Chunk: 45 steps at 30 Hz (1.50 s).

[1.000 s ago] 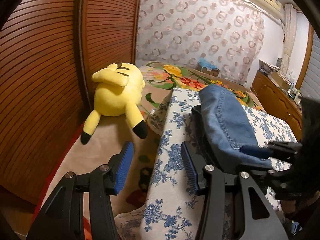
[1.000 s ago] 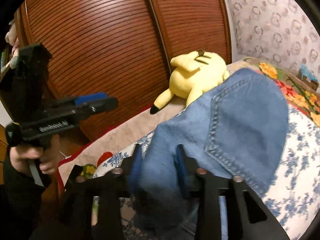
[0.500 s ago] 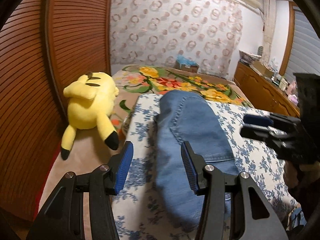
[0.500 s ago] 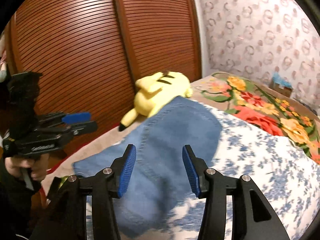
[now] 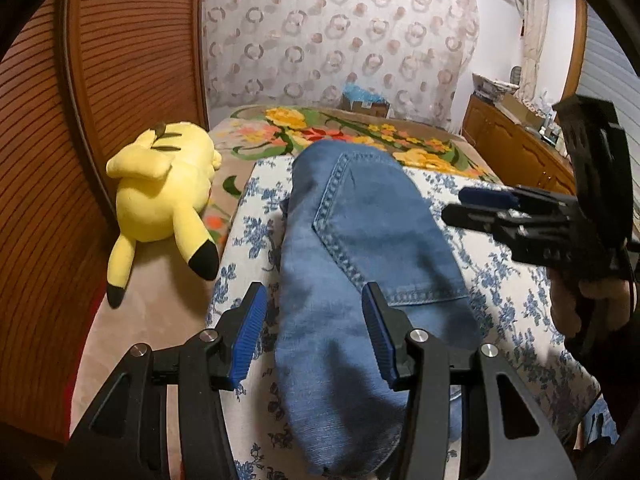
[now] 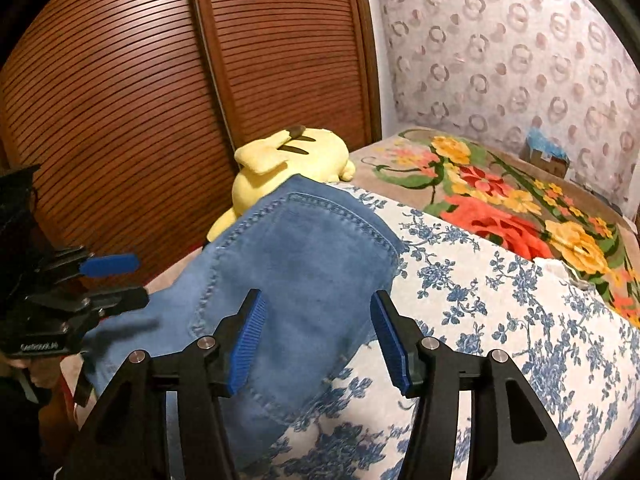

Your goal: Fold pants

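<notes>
Left gripper (image 5: 314,334) hanging open above the folded jeans (image 5: 360,280), blue pads (image 5: 247,336) spread either side of the denim with clear air around them, nothing pinched. Right gripper (image 6: 318,336) same deal: jaws parted and just been opening wider, pads off the fabric, jeans below and behind them rather than clamped (back pocket stitching showing right between the fingers).

Jeans lying as a long folded bundle on a white quilt with blue flowers (image 5: 504,296), running lengthwise away from the left camera, near end drooping toward the quilt's edge. Right gripper also visible from the left view (image 5: 476,206), off to the side of the denim, held in a hand (image 5: 580,304).

Yellow Pikachu plush (image 5: 164,196) flopped face-down just beside the quilt, on the beige side of a floral blanket (image 5: 360,136) with big yellow and red blooms. Brown louvered wardrobe doors (image 6: 132,100) right behind the plush. Ring-patterned curtain (image 5: 340,32) at the far end, small cardboard box (image 5: 366,102) at its foot.
</notes>
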### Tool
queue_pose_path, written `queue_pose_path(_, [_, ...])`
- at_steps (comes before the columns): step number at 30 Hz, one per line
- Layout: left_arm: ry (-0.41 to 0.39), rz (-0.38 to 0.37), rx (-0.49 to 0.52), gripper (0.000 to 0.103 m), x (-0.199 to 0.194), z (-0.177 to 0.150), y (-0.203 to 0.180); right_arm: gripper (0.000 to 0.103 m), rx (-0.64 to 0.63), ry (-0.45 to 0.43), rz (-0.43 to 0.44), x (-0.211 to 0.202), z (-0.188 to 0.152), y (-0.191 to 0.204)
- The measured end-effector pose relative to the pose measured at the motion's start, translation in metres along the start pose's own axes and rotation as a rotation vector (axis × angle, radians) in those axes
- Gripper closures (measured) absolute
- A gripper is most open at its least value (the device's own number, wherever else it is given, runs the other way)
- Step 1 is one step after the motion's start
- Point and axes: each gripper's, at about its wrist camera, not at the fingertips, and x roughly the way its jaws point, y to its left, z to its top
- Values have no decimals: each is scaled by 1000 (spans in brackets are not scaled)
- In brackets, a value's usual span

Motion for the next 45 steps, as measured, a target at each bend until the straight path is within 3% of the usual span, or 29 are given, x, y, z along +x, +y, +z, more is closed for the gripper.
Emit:
queue_pose_path(8, [79, 6, -24, 52, 18, -33, 8, 44, 41, 40, -10, 22, 2, -20])
queue_pose_path(11, [86, 1, -27, 52, 20, -46, 12, 40, 79, 66, 24, 34, 1, -27])
queue_pose_path(23, [96, -33, -30, 52, 25, -46, 18, 38, 128, 134, 122, 78, 8, -38])
queue_pose_path(37, [58, -43, -37, 52, 43, 5, 42, 38, 155, 155, 195, 99, 11, -56])
queue_pose_path(40, [53, -95, -50, 52, 52, 25, 46, 37, 154, 165, 220, 105, 13, -61])
queue_pose_path(45, [28, -107, -8, 52, 69, 62, 43, 38, 154, 175, 233, 113, 16, -65])
